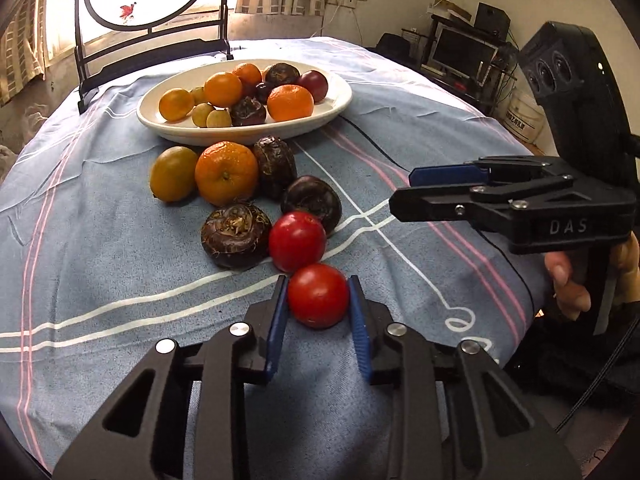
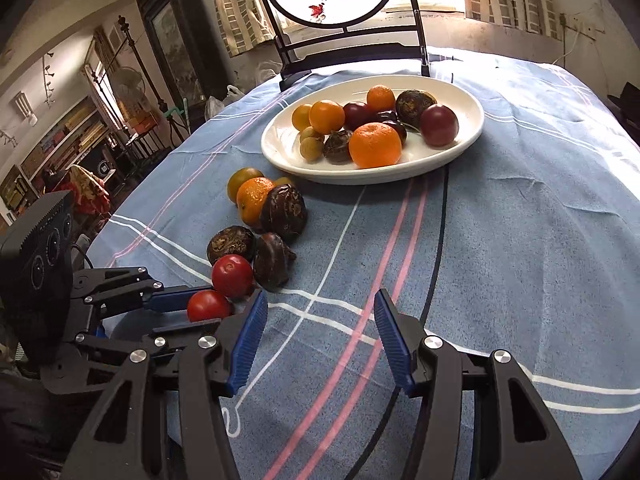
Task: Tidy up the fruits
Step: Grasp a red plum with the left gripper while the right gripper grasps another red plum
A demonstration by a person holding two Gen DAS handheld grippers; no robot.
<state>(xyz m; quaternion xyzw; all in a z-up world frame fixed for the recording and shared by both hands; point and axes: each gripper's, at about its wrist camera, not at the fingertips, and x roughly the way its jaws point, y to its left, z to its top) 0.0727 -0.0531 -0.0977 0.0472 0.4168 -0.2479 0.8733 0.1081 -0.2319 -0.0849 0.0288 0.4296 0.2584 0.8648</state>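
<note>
- your left gripper [image 1: 319, 295] pinches one of two red tomatoes [image 1: 318, 295] on the cloth [image 1: 120, 264].
- your right gripper [image 2: 320, 338] gapes, empty.
- three water chestnuts [image 1: 235, 235], two citrus [image 1: 226, 172] lie before the plate [image 1: 244, 132].

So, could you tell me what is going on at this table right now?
A person is sorting fruit with a handheld gripper in each hand. The left gripper is shut on a red tomato lying on the blue tablecloth. The right gripper is open and empty above the cloth. A second tomato, dark water chestnuts and oranges lie loose on the cloth, while the white plate already holds more fruit.
</note>
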